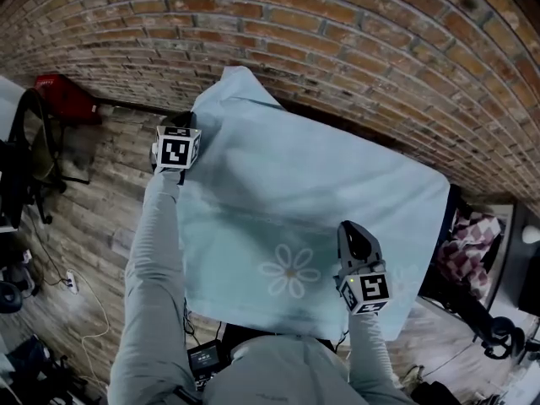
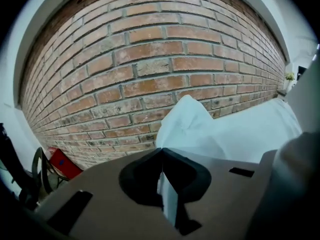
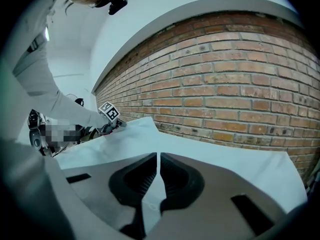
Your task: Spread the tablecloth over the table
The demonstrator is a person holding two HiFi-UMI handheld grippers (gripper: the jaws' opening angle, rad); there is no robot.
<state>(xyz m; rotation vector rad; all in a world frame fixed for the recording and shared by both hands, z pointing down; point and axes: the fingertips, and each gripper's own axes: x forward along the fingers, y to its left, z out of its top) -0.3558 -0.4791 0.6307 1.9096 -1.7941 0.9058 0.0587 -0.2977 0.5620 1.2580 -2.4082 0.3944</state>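
Covering the desk completely, the tablecloth [image 1: 312, 201] hides it, one corner peaked against the brick wall [image 1: 253, 24]. My left gripper [image 1: 186, 123], arm stretched wallward, pinches the cloth's edge; my right gripper [image 1: 354, 233], away from the wall, clamps the hem.

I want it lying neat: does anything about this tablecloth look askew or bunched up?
Yes. The tablecloth has its far left corner standing up in a peak near the brick wall instead of lying flat. The left gripper is shut on a fold next to it.
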